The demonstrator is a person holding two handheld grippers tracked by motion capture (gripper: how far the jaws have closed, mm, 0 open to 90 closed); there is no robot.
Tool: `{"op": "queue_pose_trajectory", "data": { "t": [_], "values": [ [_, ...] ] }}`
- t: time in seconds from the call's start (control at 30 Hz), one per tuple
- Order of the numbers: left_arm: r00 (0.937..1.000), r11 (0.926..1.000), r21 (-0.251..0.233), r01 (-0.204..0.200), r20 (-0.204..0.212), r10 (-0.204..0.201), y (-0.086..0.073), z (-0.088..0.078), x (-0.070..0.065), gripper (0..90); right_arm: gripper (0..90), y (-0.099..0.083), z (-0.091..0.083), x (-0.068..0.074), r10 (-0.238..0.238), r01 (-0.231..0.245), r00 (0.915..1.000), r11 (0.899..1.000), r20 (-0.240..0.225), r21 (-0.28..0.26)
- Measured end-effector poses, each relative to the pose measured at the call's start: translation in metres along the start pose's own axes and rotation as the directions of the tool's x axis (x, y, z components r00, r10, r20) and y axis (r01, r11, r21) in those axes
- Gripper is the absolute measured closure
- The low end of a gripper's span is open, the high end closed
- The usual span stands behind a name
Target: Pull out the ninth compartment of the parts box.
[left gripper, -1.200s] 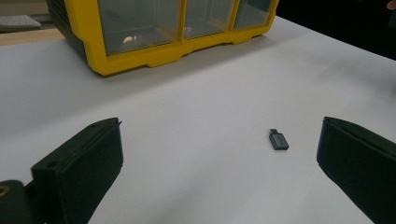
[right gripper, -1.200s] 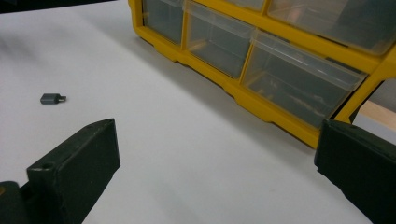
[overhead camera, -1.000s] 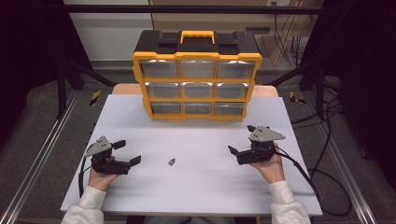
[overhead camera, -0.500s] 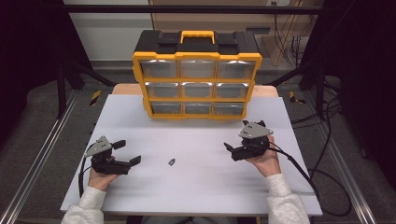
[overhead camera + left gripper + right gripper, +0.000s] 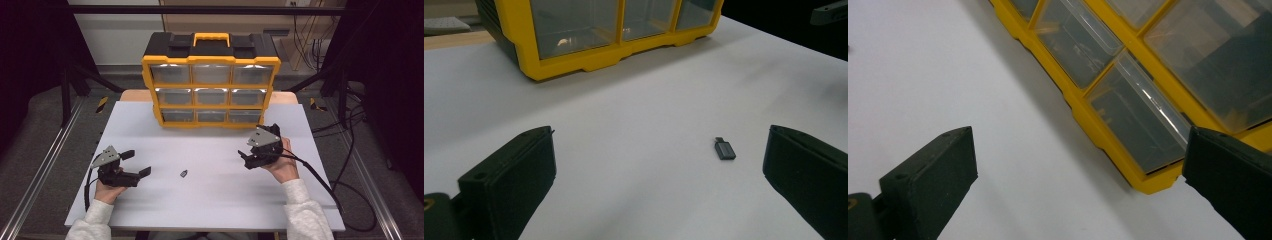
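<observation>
A yellow-and-black drawer organizer (image 5: 211,80) stands at the white table's (image 5: 210,210) far edge — a small dark adapter (image 5: 184,173) lies well in front.

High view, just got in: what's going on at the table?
A person holds a gripper in each hand over a white table. Both are open and holding nothing. The left gripper hovers near a small dark adapter lying on the table between the hands. The right gripper is close to the bottom right drawer of the yellow organizer, whose drawers all look closed.

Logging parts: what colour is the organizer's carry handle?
Yellow-orange carry handle on the black-topped organizer, clearest in the high view.
</observation>
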State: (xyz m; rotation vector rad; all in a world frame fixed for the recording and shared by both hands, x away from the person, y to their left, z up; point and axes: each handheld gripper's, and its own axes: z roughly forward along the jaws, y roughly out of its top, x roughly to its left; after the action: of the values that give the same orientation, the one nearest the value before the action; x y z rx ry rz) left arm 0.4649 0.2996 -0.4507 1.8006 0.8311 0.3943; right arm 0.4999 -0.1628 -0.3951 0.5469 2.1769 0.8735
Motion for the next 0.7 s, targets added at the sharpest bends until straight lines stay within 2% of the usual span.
{"op": "queue_pose_trajectory", "data": {
  "t": [0.03, 0.13, 0.17, 0.43, 0.5, 0.53, 0.57, 0.7],
  "values": [
    [1.0000, 1.0000, 0.001, -0.001, 0.000, 0.001, 0.000, 0.000, 0.000, 0.0, 1.4, 0.002, 0.001, 0.000, -0.019, 0.019, 0.9998, 1.000, 0.004, 0.003],
    [1.0000, 1.0000, 0.002, -0.001, 0.000, 0.001, 0.000, 0.000, 0.000, 0.0, 1.4, 0.004, 0.002, 0.000, -0.034, 0.034, 0.9994, 0.999, 0.010, 0.016],
    [1.0000, 1.0000, 0.001, -0.001, 0.000, 0.001, 0.000, 0.000, 0.000, 0.0, 1.5, 0.006, 0.004, 0.000, -0.057, 0.057, 0.9982, 0.998, 0.015, 0.025],
    [1.0000, 1.0000, 0.002, -0.001, -0.001, 0.001, 0.000, 0.000, 0.000, 0.0, 1.5, 0.013, 0.009, -0.003, -0.115, 0.113, 0.9930, 0.992, 0.028, 0.054],
    [1.0000, 1.0000, 0.003, -0.001, -0.001, 0.001, 0.000, 0.000, 0.000, 0.0, 1.6, 0.016, 0.012, -0.004, -0.147, 0.144, 0.9884, 0.987, 0.037, 0.073],
    [1.0000, 1.0000, 0.004, -0.001, -0.001, 0.001, 0.000, 0.000, 0.000, 0.0, 1.6, 0.016, 0.012, -0.004, -0.147, 0.144, 0.9884, 0.987, 0.037, 0.073],
    [1.0000, 1.0000, 0.005, -0.002, -0.002, 0.002, 0.000, 0.000, 0.000, 0.0, 1.6, 0.018, 0.012, -0.004, -0.170, 0.166, 0.9844, 0.983, 0.045, 0.084],
    [1.0000, 1.0000, 0.005, -0.001, -0.002, 0.001, 0.000, 0.001, 0.000, 0.0, 1.6, 0.021, 0.015, -0.005, -0.198, 0.192, 0.9787, 0.976, 0.055, 0.099]
  ]
}}
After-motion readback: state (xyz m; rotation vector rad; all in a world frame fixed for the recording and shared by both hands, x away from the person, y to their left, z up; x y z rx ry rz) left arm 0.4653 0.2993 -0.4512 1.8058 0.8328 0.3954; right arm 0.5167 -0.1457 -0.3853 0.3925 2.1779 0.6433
